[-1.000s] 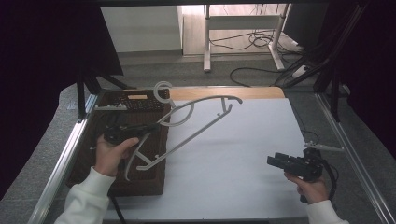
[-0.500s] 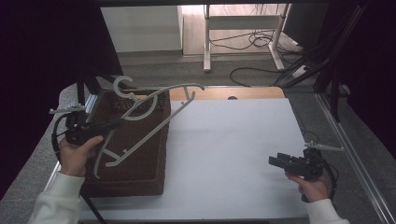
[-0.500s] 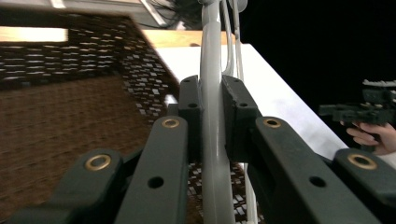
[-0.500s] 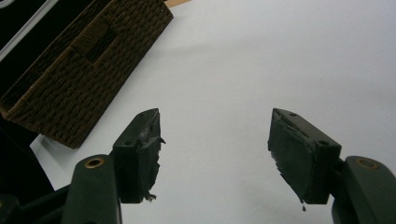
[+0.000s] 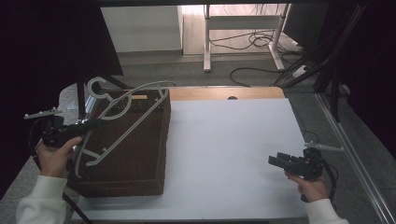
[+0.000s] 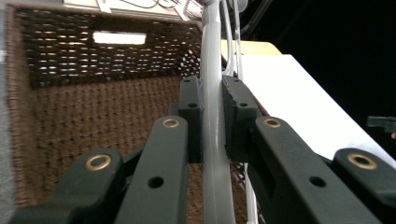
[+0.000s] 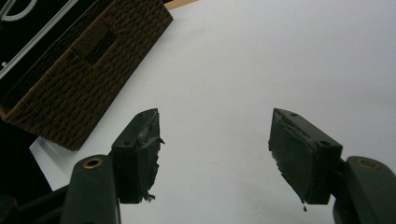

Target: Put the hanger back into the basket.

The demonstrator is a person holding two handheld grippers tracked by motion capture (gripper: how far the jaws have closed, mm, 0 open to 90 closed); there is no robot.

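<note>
A grey hanger [image 5: 132,125] hangs tilted over the open brown wicker basket [image 5: 140,172] at the table's left. My left gripper [image 5: 91,124] is shut on the hanger's lower part, at the basket's left rim. In the left gripper view the pads clamp a grey bar of the hanger [image 6: 212,154], with my left gripper [image 6: 212,107] over the basket's woven floor [image 6: 70,116]. My right gripper [image 5: 276,161] is held low over the white table top at the right, pointing left. Its jaws are open with nothing between them, and my right gripper [image 7: 215,135] looks toward the basket [image 7: 70,93].
The white table top [image 5: 224,140] stretches between the basket and the right hand. A wooden strip [image 5: 219,93] runs along its far edge. Black frame posts stand at both sides. Cables [image 5: 261,70] and a desk's legs are on the floor beyond.
The left hand has carried the hanger to the left, from partly over the white table to over the basket's left side. The right hand has kept still.
</note>
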